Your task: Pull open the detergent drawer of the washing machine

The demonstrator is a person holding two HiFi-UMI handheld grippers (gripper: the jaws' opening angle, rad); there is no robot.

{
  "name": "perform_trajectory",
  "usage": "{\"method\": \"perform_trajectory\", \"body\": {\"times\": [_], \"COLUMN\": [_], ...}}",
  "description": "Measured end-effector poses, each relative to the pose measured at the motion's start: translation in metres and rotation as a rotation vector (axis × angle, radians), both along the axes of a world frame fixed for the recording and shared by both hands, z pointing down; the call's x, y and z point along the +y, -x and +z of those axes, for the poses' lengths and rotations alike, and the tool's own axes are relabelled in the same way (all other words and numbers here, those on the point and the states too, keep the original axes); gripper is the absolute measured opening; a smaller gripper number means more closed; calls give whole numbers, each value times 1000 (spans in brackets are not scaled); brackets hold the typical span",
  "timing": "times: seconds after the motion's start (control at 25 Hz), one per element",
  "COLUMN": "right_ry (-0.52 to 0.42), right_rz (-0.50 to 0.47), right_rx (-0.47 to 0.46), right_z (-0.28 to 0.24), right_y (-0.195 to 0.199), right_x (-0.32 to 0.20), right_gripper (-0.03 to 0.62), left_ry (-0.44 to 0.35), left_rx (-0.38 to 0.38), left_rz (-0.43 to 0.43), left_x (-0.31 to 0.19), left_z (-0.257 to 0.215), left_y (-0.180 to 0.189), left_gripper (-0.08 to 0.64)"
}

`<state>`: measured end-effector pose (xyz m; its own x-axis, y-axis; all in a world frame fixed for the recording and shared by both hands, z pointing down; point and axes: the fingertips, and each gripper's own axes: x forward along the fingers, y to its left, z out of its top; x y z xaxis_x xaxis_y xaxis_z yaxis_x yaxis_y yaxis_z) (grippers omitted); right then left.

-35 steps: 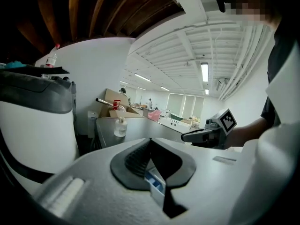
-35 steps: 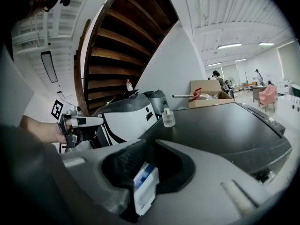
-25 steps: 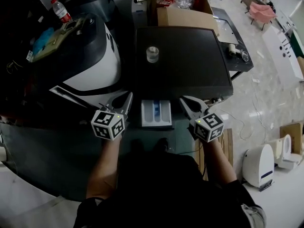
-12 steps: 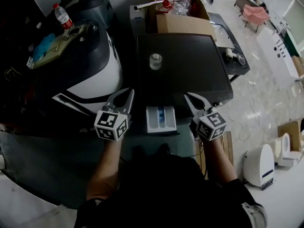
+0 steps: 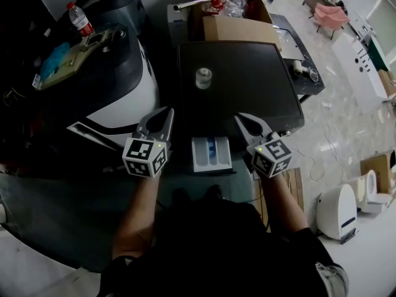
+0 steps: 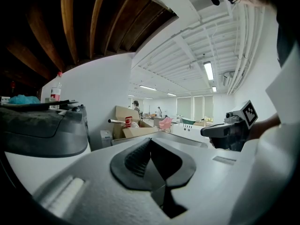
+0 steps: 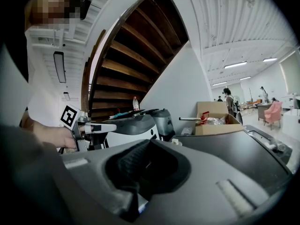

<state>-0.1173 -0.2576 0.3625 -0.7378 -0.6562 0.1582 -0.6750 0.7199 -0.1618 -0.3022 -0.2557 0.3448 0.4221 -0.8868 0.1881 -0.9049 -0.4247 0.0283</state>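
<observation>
The drawer (image 5: 211, 154) stands pulled out of the washer's (image 5: 240, 85) front edge, white with a blue compartment in the middle. It sits just below the dark top, between the two grippers. The left gripper (image 5: 166, 112) hangs just to its left with the jaws closed together and nothing in them. Its own view shows the pads (image 6: 136, 159) meeting on empty air. The right gripper (image 5: 239, 117) hangs just to the drawer's right, jaws likewise pressed together and empty (image 7: 149, 144). Neither one touches the drawer. A small jar (image 5: 203, 78) sits on the washer's top towards the back. Behind the washer is an open cardboard box (image 5: 238, 18). Off to the left, a bottle (image 5: 79, 18) stands on a dark machine.
</observation>
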Motion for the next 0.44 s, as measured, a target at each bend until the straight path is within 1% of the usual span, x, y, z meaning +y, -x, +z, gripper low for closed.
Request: {"method": "perform_trajectory", "body": {"times": [0.44], "right_ry": [5], "right_rz": [-4], "right_rx": [-9], "right_z": [2], "right_y": [-4], "right_x": [1], "right_gripper": [2], "left_ry": [16], "left_rx": [-3], "left_rz": [-2], "left_x": [0], "left_z": [3], "left_y": [-2], "left_gripper": [11]}}
